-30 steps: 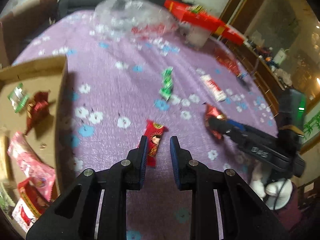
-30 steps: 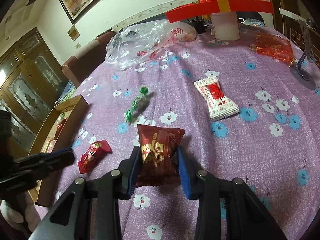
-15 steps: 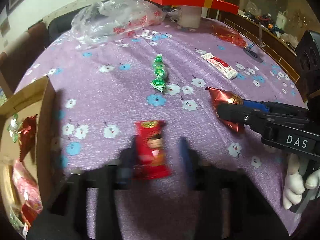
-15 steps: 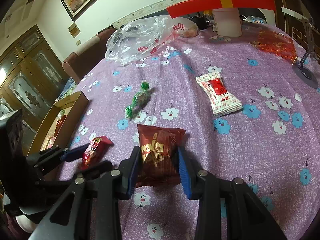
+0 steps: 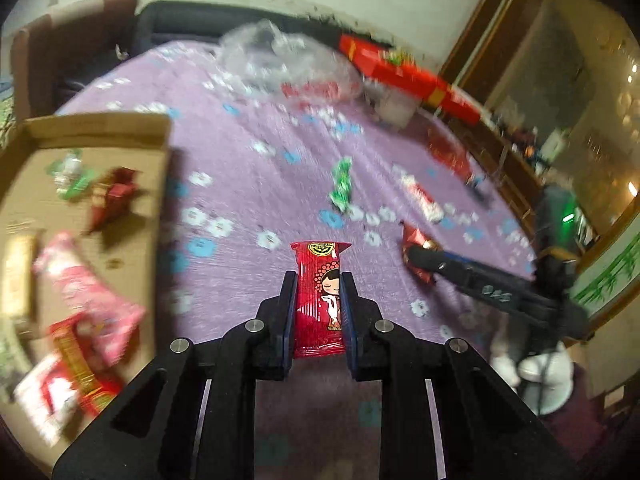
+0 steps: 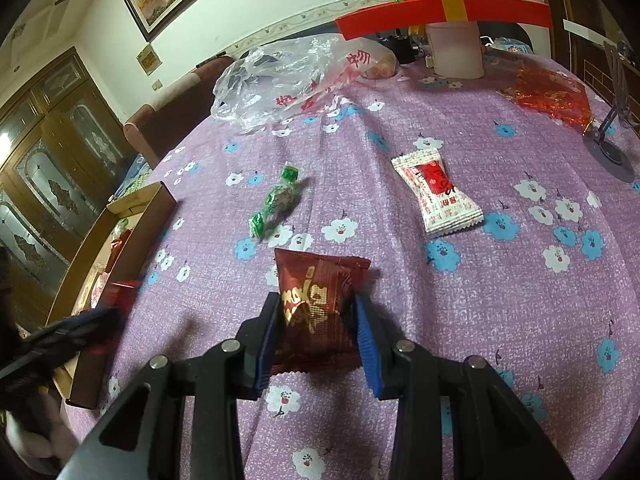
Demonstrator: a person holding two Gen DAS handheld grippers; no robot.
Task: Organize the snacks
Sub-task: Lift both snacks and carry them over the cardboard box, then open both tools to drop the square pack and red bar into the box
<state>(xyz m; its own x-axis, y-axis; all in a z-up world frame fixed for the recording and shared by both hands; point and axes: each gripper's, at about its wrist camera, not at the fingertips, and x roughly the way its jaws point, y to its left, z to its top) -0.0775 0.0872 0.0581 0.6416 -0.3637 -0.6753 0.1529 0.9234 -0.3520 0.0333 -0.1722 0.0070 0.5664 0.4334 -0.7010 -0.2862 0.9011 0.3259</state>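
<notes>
Jaws of the left gripper [image 5: 318,292] are pinching a bright red snack packet [image 5: 319,304] printed with a cartoon girl; the packet stands upright between the pads, lifted off the purple flowered cloth of the desk [image 5: 248,184]. This gripper angles downward, with an open cardboard box [image 5: 160,136] of snacks just to its left. The right gripper [image 6: 316,312] also tilts down toward the desk, its jaws clamped on the 2 sides of a dark red snack pouch [image 6: 316,304]. On the cloth beyond it lie a green twist-wrapped candy [image 6: 280,200] and a white-and-red packet [image 6: 436,196], well apart. A gloved hand [image 5: 536,372] grips the right gripper's handle.
</notes>
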